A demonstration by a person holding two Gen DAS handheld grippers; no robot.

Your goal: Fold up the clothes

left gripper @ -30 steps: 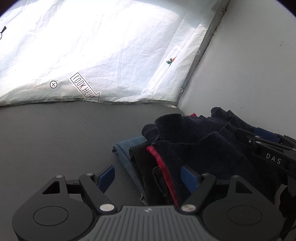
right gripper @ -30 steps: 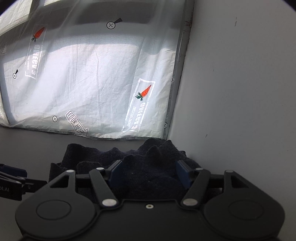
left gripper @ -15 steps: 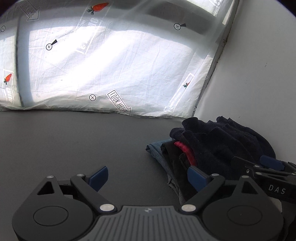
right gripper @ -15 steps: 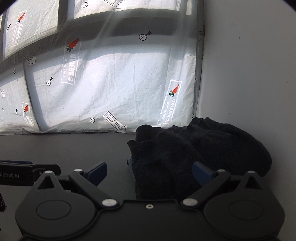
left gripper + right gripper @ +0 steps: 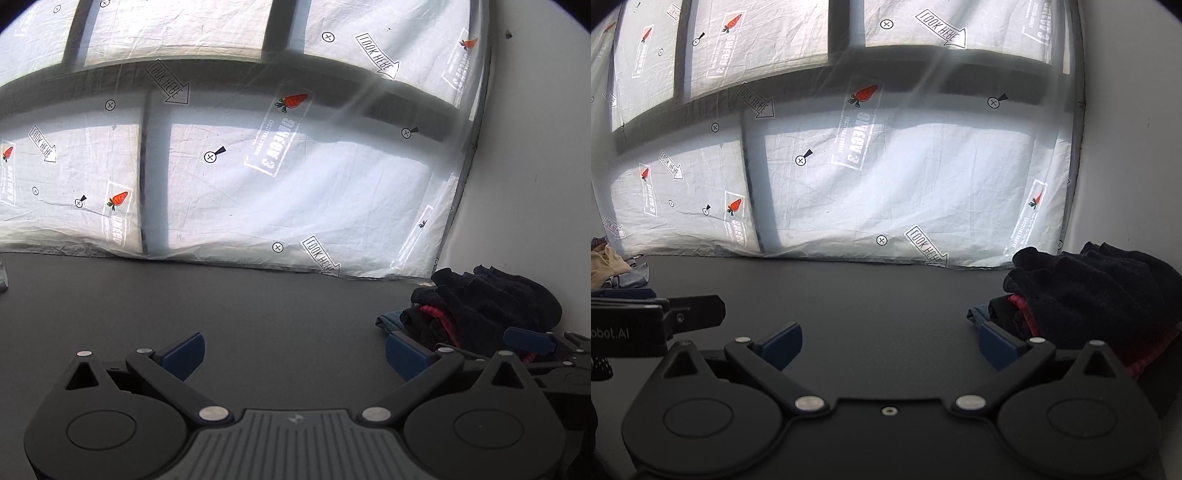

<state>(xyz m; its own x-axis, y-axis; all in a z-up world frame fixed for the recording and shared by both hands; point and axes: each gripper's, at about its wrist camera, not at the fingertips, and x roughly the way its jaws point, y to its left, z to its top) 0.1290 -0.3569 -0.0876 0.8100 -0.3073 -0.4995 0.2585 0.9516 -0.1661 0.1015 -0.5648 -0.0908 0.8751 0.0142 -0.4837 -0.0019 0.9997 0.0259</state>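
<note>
A stack of folded clothes (image 5: 491, 302) lies at the table's far right corner, a black garment on top, red and blue layers under it; the right wrist view shows the stack (image 5: 1100, 291) as well. My left gripper (image 5: 295, 350) hangs over bare table left of the stack, its jaws still opening with nothing between them. My right gripper (image 5: 890, 347) is wide open and empty, its right finger (image 5: 997, 349) just short of the stack's near corner. A blue finger (image 5: 528, 339) of the right gripper shows in the left wrist view.
The dark grey table (image 5: 258, 314) runs back to a white printed sheet (image 5: 295, 184) hung behind it. A white wall (image 5: 535, 166) closes the right side. Loose beige and grey clothes (image 5: 605, 266) lie at the far left.
Both grippers have drawn back and leftward from the stack, and their jaws have spread wide. The black garment that was between the right jaws now rests on the stack.
</note>
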